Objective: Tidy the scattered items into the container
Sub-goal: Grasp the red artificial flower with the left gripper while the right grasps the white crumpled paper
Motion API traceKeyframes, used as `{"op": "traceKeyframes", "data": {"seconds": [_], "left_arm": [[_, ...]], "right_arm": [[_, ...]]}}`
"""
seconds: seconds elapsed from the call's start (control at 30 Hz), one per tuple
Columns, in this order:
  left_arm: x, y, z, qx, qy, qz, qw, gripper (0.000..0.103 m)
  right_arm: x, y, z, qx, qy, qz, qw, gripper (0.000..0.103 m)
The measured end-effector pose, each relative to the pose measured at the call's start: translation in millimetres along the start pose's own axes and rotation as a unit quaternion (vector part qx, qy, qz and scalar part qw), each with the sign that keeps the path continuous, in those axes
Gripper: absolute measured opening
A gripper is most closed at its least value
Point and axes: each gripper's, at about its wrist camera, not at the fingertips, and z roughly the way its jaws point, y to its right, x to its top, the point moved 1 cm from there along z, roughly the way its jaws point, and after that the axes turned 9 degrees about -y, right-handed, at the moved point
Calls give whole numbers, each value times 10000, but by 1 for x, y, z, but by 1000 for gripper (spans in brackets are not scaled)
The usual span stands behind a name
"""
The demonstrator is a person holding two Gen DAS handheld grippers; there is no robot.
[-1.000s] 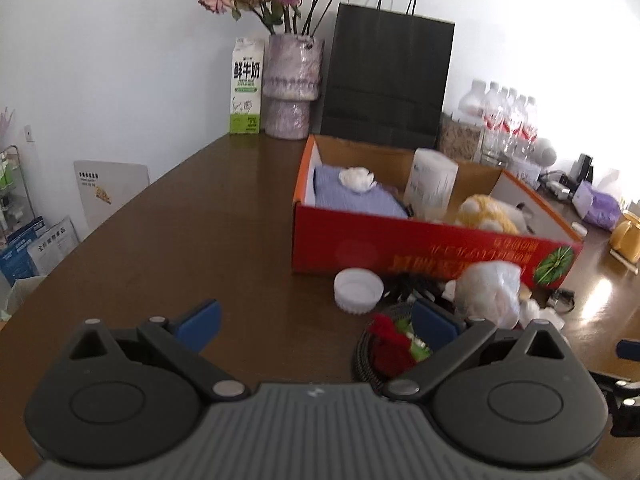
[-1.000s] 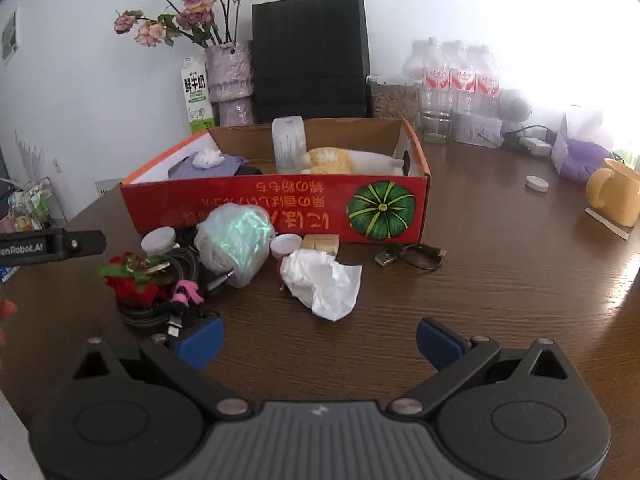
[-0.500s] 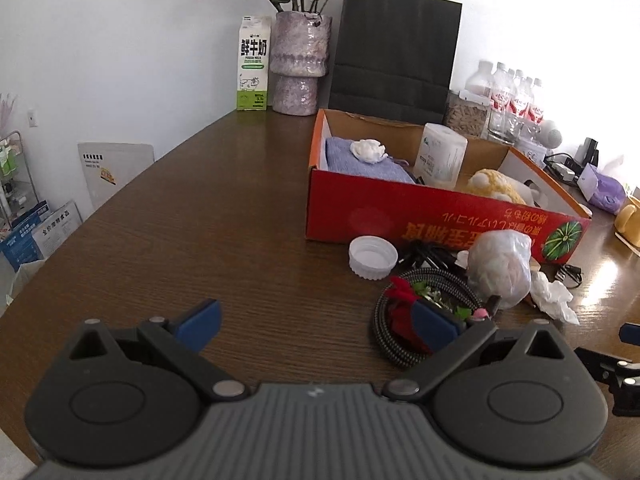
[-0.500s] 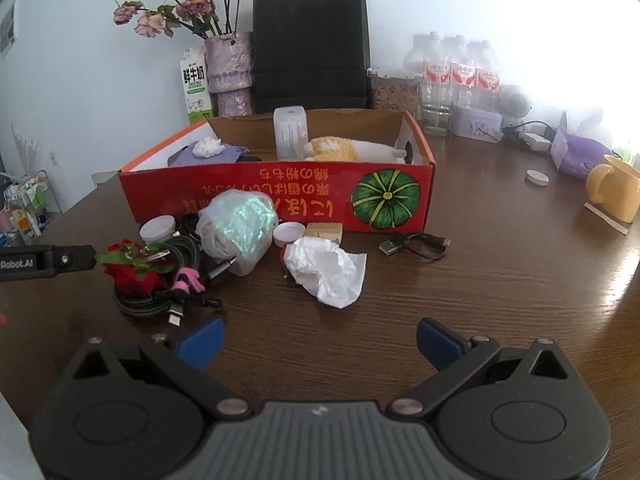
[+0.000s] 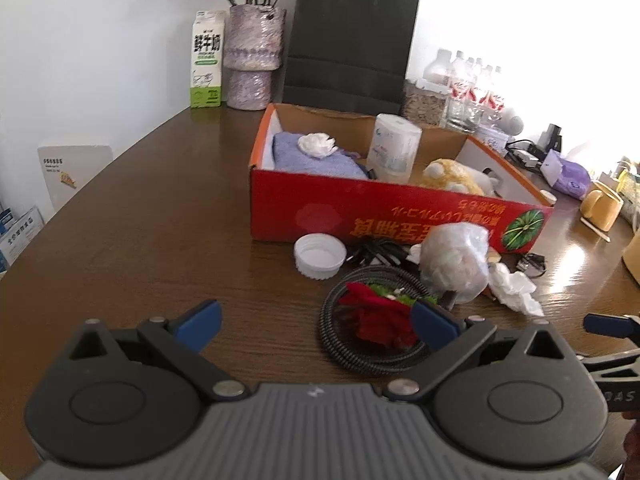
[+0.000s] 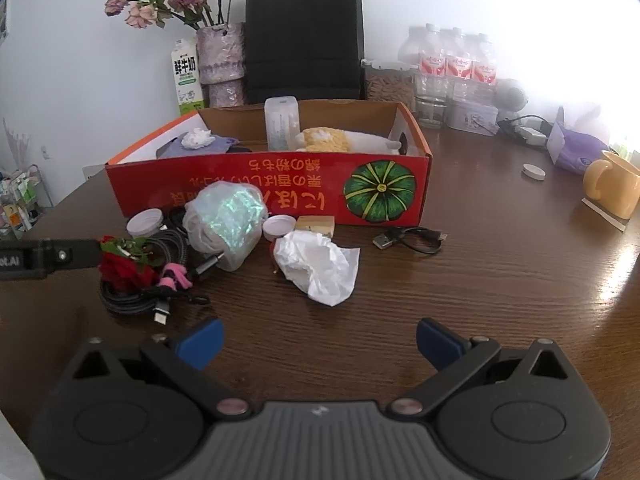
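Red box [image 6: 272,184] is seen well ahead of both finger pairs, already partly filled; loose clutter is left against its front wall, judged awaiting pickup. Crumpled tissue [image 6: 320,266] is found ahead of the right gripper [image 6: 319,338], between its lines. Red flower [image 5: 380,314] is nearly reached by the left gripper [image 5: 316,322]. Both are spread wide; nothing is held.

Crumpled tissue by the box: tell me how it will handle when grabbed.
The tissue looks light and soft: thin white folds, loosely wadded. It will probably squash flat between the pads rather than resist, so a deep pinch seems wise. It likely won't roll; it lies slumped on the table, apart from the cable.
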Motion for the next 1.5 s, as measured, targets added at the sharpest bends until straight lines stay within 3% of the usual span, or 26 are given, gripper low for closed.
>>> {"op": "traceKeyframes", "data": {"seconds": [0.13,0.27,0.33,0.43,0.67,0.87,1.3,1.47,1.5], "left_arm": [[0,10,0,-167,38,244,9996,103],[3,18,11,-103,-65,299,9995,101],[4,20,17,-114,-135,289,9994,84],[2,21,25,-167,-258,280,9991,67],[-3,27,29,55,-234,377,9990,43],[-2,27,24,86,-191,415,9989,37],[-3,31,19,308,-119,668,9972,37],[-3,32,19,331,-106,725,9968,37],[-3,31,19,341,-116,721,9968,38]], "right_arm": [[1,2,2,-33,-6,6,10000,103],[0,2,4,-22,-37,19,10000,102],[-1,3,3,-25,-27,21,10000,102],[0,5,3,-5,-31,57,10000,102],[2,6,8,53,-75,65,9999,102],[9,8,14,-59,-61,33,10000,101],[31,9,37,-214,-141,-108,9996,96],[36,10,45,-165,-199,-107,9996,83],[36,10,44,-152,-170,-123,9997,71]]}}
